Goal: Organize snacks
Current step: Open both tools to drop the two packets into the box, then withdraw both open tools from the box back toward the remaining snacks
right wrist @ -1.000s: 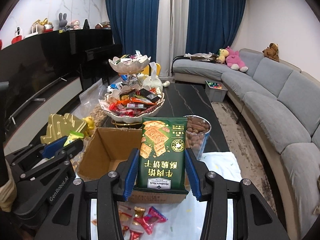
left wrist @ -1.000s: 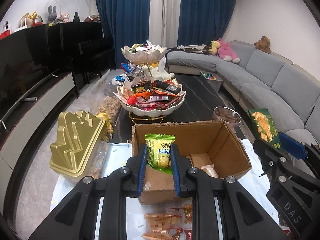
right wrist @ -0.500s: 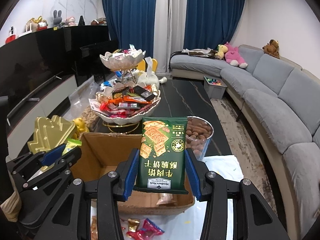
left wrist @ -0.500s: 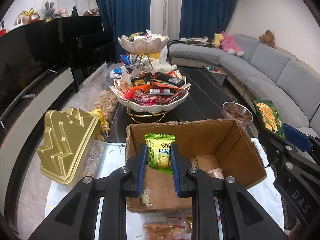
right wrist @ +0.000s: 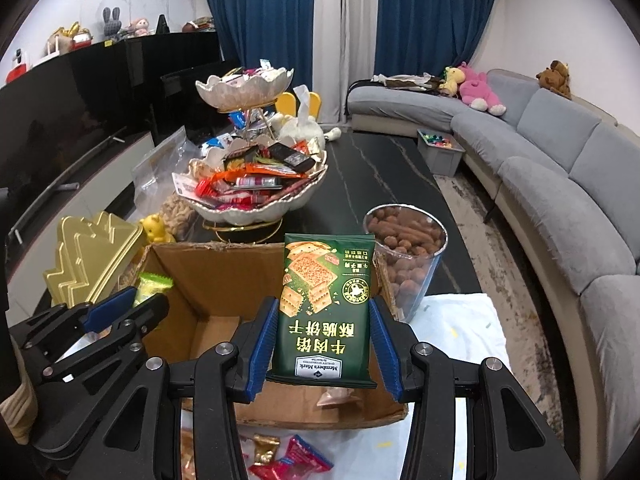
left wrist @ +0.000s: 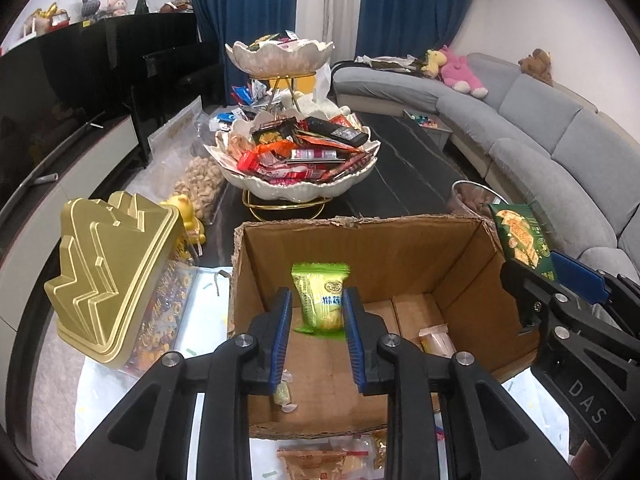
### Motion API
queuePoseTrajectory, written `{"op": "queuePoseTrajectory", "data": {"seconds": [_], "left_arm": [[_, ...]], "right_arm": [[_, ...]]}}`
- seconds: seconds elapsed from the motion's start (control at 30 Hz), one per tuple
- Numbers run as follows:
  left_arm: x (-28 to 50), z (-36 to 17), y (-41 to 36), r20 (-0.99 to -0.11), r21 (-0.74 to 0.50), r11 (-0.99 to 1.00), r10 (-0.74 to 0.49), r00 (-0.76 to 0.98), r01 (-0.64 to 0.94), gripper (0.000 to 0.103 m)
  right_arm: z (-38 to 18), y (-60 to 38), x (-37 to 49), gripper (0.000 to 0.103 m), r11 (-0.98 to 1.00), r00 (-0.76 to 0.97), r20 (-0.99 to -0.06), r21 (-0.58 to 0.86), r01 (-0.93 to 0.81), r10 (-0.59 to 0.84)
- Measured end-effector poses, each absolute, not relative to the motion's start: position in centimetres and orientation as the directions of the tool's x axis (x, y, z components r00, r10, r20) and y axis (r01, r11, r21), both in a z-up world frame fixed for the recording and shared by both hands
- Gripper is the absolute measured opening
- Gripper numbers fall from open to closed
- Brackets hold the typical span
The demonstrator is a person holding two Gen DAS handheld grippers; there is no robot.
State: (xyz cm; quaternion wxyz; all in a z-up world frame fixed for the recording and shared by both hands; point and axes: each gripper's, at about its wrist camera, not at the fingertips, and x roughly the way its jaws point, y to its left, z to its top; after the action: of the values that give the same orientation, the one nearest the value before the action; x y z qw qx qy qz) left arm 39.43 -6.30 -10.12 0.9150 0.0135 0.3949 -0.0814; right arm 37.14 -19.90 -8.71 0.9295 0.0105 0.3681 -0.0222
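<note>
The left gripper is opening its jaws over the cardboard box, and the small green packet, clamped a second ago, is slipping free between them. The right gripper is still clamping the dark green biscuit pack above the box's near right corner, likely next in.
</note>
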Motion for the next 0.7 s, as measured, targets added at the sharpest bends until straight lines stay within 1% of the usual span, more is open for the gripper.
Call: {"op": "queuePoseTrajectory", "data": {"seconds": [0.07, 0.1, 0.13, 0.17, 0.2, 0.27, 0.43, 0.7], "left_arm": [[39.3, -9.9, -6.1, -0.714, -0.036, 0.988, -0.133, 0.687, 0.153, 0.048], [39.2, -9.7, -6.0, -0.708, -0.037, 0.988, -0.131, 0.694, 0.149, 0.052], [39.1, -9.5, -5.9, -0.704, -0.039, 0.989, -0.131, 0.698, 0.146, 0.057], [39.0, -9.3, -5.8, -0.701, -0.04, 0.989, -0.129, 0.702, 0.142, 0.059], [39.0, -9.2, -5.7, -0.699, -0.038, 0.989, -0.126, 0.704, 0.14, 0.06], [38.8, -8.9, -5.6, -0.694, -0.033, 0.99, -0.121, 0.71, 0.137, 0.065], [38.3, -7.9, -5.3, -0.68, -0.018, 0.991, -0.108, 0.725, 0.13, 0.07], [36.2, -5.8, -5.1, -0.659, -0.003, 0.991, -0.105, 0.745, 0.137, 0.07]], "right_arm": [[-8.7, -20.0, 37.1, 0.049, 0.999, 0.726, -0.687, 0.003, 0.047, -0.032], [-8.7, -20.0, 37.1, 0.057, 0.999, 0.726, -0.687, 0.001, 0.048, -0.034], [-8.6, -20.1, 37.1, 0.063, 0.999, 0.727, -0.685, -0.001, 0.053, -0.039], [-8.4, -20.1, 36.9, 0.073, 0.998, 0.732, -0.679, 0.0, 0.059, -0.044], [-8.2, -20.2, 36.7, 0.078, 0.998, 0.737, -0.674, 0.0, 0.064, -0.048], [-7.9, -20.3, 36.5, 0.079, 0.997, 0.743, -0.667, -0.007, 0.073, -0.059], [-7.2, -20.4, 36.0, 0.08, 0.996, 0.744, -0.664, -0.014, 0.084, -0.072], [-5.1, -20.0, 33.9, 0.08, 0.997, 0.77, -0.635, -0.011, 0.078, -0.067]]}}
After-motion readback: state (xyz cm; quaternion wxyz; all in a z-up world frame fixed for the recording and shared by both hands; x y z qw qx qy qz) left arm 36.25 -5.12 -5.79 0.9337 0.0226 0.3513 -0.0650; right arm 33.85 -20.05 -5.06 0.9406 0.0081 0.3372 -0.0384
